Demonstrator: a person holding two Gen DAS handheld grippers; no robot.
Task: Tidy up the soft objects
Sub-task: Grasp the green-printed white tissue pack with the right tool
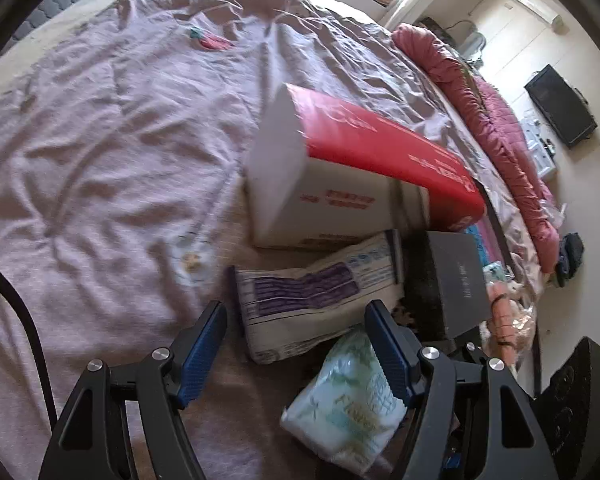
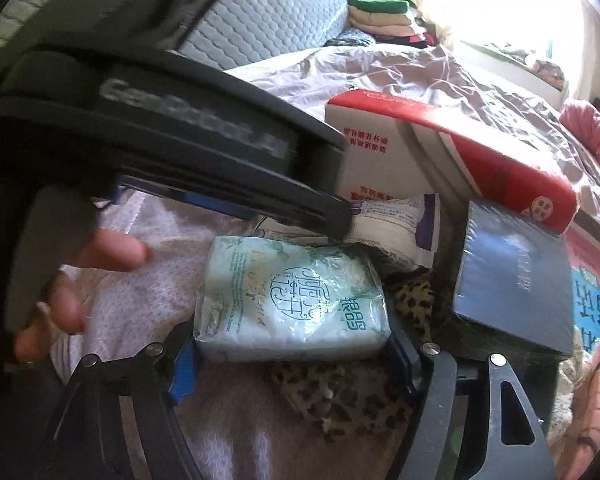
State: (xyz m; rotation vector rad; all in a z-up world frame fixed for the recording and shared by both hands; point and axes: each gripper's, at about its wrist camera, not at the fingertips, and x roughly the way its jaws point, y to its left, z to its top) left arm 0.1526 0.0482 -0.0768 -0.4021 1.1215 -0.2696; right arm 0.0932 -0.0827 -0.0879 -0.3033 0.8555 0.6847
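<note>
A pale green and white tissue pack (image 2: 292,300) lies on the bed, held between the blue pads of my right gripper (image 2: 292,344), which is shut on it. In the left wrist view the same pack (image 1: 348,404) sits under my left gripper (image 1: 300,344), which is open and empty above the bed. A white and purple soft pack (image 1: 316,292) lies just ahead of the left fingers, and also shows in the right wrist view (image 2: 396,232). A red and white box (image 1: 352,172) stands behind it. The left gripper's body (image 2: 172,144) crosses the right wrist view.
A dark grey box (image 1: 456,280) stands right of the packs, seen as blue-grey in the right wrist view (image 2: 512,272). Leopard-print cloth (image 2: 340,392) lies under the tissue pack. A pink quilt (image 1: 496,132) runs along the bed's right edge. The wrinkled lilac sheet (image 1: 100,152) spreads left.
</note>
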